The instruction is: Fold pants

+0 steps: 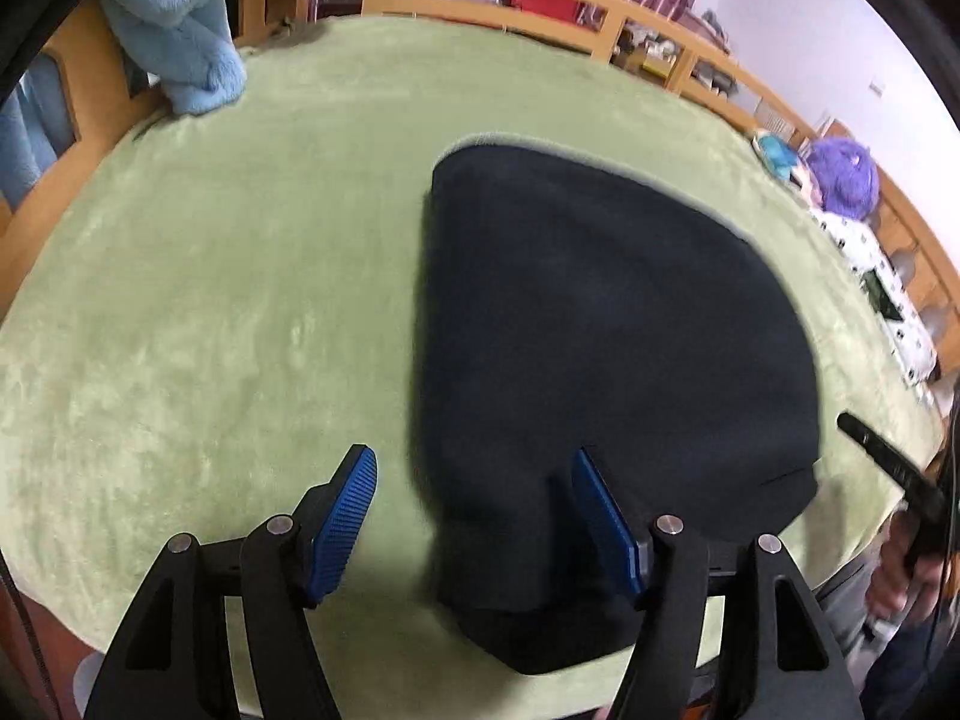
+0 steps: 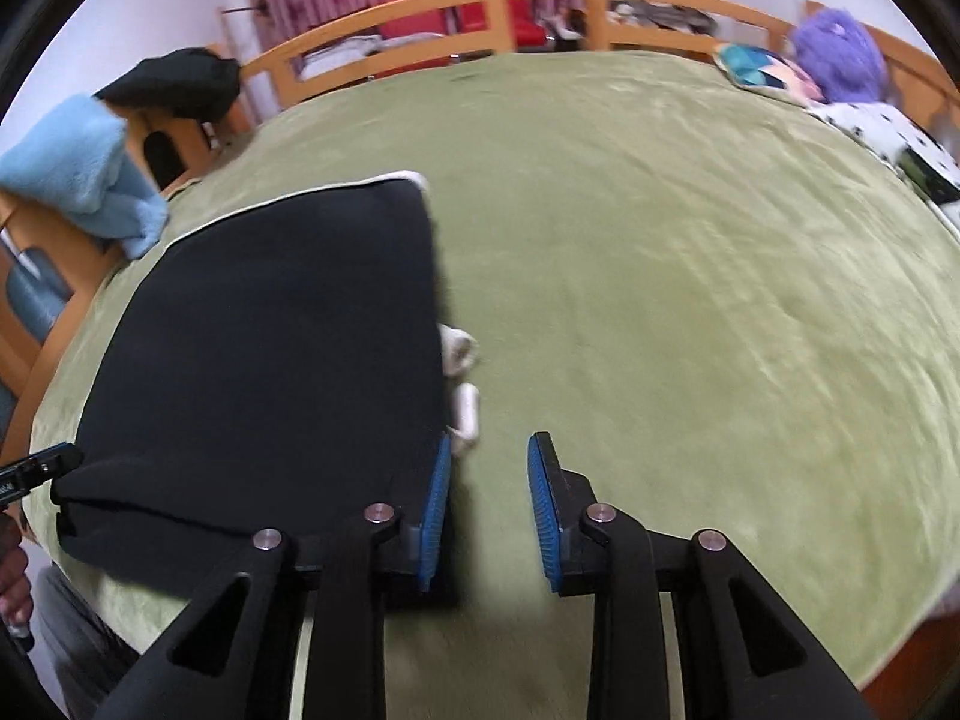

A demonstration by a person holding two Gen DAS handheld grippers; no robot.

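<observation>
Pants (image 1: 600, 312), black, lie folded flat on green blanket (image 1: 210, 300); both grippers' jaws parted, holding nothing.

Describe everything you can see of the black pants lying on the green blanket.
The black pants look like soft, matte, fleece-like fabric, folded into a compact, flat, layered shape on the green blanket. A pale lining or trim shows along the far edge. White drawstring ends poke out at one side. Neither the left gripper nor the right gripper grips them.
</observation>
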